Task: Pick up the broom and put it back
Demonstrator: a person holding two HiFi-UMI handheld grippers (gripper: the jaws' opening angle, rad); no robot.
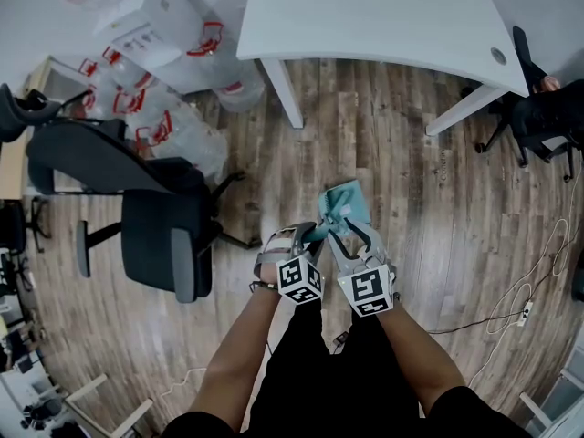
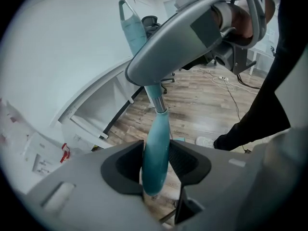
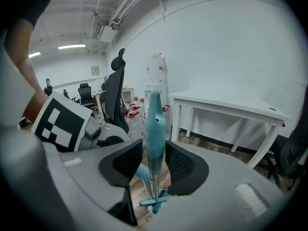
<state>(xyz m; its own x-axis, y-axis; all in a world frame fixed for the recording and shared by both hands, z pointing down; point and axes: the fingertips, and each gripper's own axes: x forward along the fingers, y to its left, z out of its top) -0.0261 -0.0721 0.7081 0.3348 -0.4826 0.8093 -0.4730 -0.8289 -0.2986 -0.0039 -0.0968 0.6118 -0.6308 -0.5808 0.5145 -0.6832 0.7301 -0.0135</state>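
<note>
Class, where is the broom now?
Centre of the head view: the broom is held by the left gripper and right gripper, over the floor near the white desk.

Bright, even indoor light; ceiling strip lights [image 3: 72,46] glare at far left. Faint, soft shadows lie under the white table [image 1: 383,16]. Gripper views bend strongly, with dark round edges; the near broom handle [image 2: 156,153] looks soft.

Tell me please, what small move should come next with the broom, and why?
Probably raise the broom a little: the left tongs and the right tongs both clamp its teal handle, and its head is low by the floor.
</note>
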